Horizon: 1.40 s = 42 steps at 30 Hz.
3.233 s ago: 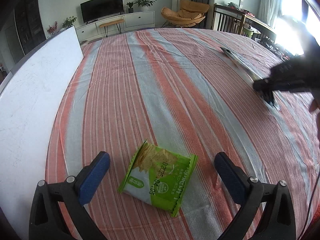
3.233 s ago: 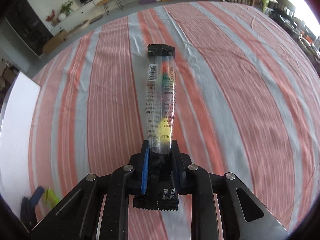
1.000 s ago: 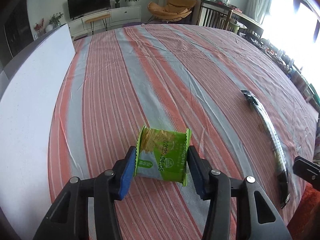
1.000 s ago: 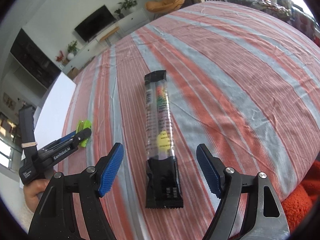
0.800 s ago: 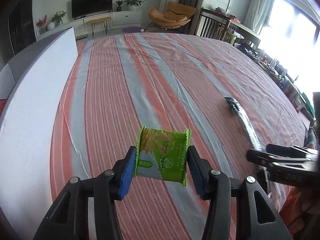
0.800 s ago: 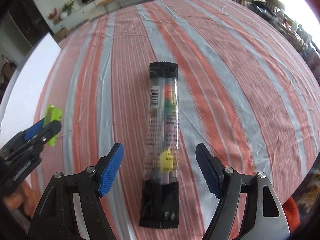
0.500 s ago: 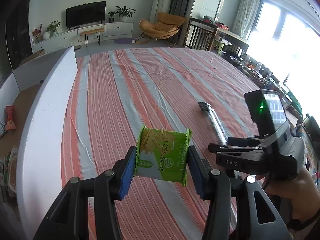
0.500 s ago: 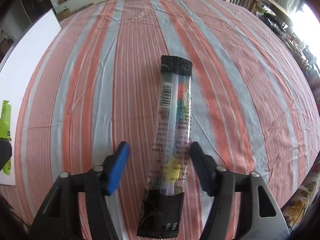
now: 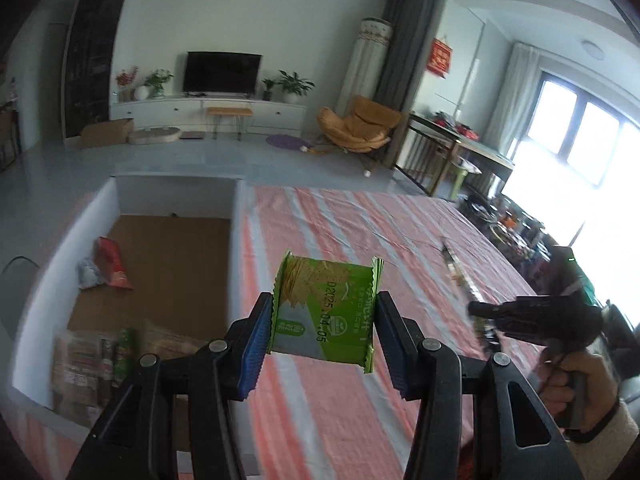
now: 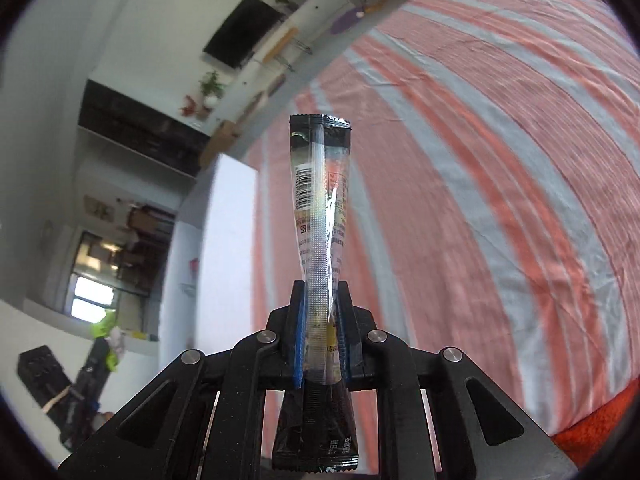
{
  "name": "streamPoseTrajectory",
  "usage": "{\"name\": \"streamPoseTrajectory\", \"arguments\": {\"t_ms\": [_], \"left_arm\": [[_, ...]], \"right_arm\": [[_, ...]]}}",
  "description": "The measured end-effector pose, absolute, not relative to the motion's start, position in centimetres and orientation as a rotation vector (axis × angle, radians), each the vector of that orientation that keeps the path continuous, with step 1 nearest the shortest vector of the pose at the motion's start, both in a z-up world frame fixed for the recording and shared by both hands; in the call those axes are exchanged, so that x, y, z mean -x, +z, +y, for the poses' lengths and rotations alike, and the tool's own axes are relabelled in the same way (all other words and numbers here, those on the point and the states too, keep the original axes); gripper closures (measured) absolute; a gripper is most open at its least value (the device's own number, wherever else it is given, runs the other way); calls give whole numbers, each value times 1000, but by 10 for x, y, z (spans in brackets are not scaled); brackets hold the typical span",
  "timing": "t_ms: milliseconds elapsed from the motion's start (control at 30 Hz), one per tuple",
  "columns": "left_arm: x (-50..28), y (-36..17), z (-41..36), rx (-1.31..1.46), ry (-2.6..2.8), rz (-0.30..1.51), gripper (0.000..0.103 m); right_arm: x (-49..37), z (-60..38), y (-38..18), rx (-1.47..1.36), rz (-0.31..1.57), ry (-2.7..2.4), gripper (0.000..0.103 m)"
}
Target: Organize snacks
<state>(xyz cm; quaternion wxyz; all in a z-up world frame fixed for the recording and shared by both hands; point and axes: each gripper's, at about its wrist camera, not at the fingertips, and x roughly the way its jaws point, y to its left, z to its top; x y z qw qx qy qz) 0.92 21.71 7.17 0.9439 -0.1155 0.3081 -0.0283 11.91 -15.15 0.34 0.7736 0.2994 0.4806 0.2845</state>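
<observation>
A: What is held?
B: A green packet (image 9: 326,312) is pinched by the left gripper (image 9: 324,344) above the table's (image 9: 360,232) left edge; a long stick (image 10: 320,236) is clamped by the right gripper (image 10: 320,344).
A: And the box (image 9: 236,240)?
B: A red packet (image 9: 110,266) and other snacks (image 9: 100,356) are seen inside.

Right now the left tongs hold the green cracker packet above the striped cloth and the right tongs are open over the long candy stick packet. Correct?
Not quite. The right tongs are shut on the long candy stick packet, as the right wrist view shows. The left tongs do hold the green cracker packet above the striped cloth.
</observation>
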Motion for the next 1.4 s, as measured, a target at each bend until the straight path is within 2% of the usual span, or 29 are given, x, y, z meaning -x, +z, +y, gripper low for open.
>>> {"name": "streamPoseTrajectory", "arguments": {"t_ms": [167,300,333,433,500,533,633,700,767,967,1067,1400], "left_arm": [[-5,61,309,252,181,626,53],[-5,35,355,246,313,667,52],[-5,28,364,244,345,680,52],[-5,8,378,220,437,713,45],[-5,-2,376,201,479,736,29],[-5,-6,374,189,497,740,16],[-2,-11,358,105,541,724,0],[-4,-15,345,51,567,709,0],[-8,-17,332,22,585,711,0],[-13,-14,302,-11,639,711,0],[-13,-15,296,-10,615,719,0],[-8,-8,302,18,600,784,0]], "right_arm": [[-119,-27,65,-580,1014,854,89],[-110,82,78,-437,1031,974,88],[-109,106,74,-415,1048,1009,80],[-109,157,51,-373,1088,1017,37],[-110,165,39,-362,1085,1006,37],[-111,162,34,-359,1076,1005,37],[-103,143,33,-235,1002,939,37],[-93,134,38,-129,943,895,35],[-79,125,45,-37,882,852,28],[-50,118,53,138,789,787,24],[-48,124,53,176,786,774,20],[-32,131,57,233,814,748,20]]}}
